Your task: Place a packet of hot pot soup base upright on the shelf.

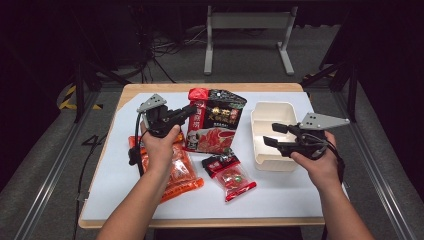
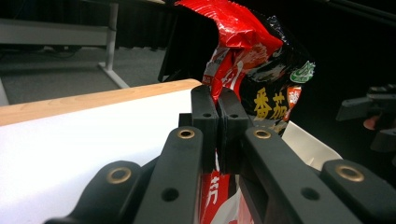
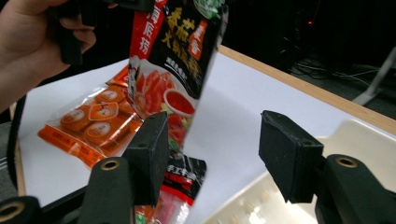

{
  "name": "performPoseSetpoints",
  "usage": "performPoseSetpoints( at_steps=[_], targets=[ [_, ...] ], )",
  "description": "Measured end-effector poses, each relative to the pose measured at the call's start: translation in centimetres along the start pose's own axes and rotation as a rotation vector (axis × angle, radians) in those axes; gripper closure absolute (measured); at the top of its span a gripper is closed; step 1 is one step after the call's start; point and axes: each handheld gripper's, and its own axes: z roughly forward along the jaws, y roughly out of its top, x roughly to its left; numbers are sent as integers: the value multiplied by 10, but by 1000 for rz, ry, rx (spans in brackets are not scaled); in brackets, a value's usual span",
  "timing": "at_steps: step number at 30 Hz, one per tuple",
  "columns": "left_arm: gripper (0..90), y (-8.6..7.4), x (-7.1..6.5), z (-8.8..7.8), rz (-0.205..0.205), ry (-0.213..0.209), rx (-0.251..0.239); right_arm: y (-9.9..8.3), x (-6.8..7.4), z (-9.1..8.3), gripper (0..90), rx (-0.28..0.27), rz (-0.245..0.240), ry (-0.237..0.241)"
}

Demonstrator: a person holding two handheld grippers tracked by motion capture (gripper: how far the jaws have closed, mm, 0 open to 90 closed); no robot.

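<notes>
A large red and black food packet (image 1: pixel 216 120) hangs lifted off the white mat, with my left gripper (image 1: pixel 192 111) shut on its left edge. In the left gripper view the packet (image 2: pixel 254 65) rises from between the two pressed-together jaws. In the right gripper view the same packet (image 3: pixel 175 60) dangles ahead. My right gripper (image 1: pixel 274 135) stands open over the left side of the cream tray (image 1: pixel 280 162), its fingertips (image 3: pixel 150 144) wide apart with nothing between them.
An orange snack packet (image 1: pixel 177 170) lies under my left forearm. A small red and black packet (image 1: pixel 229 172) lies in the middle of the white mat (image 1: pixel 115 185). The wooden table edge (image 1: pixel 210 86) runs along the far side.
</notes>
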Motion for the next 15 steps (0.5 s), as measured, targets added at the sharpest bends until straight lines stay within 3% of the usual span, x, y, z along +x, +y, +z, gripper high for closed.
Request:
performPoseSetpoints(
  at_steps=[7, 10, 15],
  targets=[
    [879, -1, -4, -4, 20, 1, 3, 14, 0, 13, 424, -32, 46, 66],
    [879, -2, -6, -5, 25, -7, 2, 19, -5, 20, 426, -79, 138, 132],
    [879, -3, -9, -5, 33, -16, 3, 27, -7, 30, 415, -65, 126, 111]
  ],
)
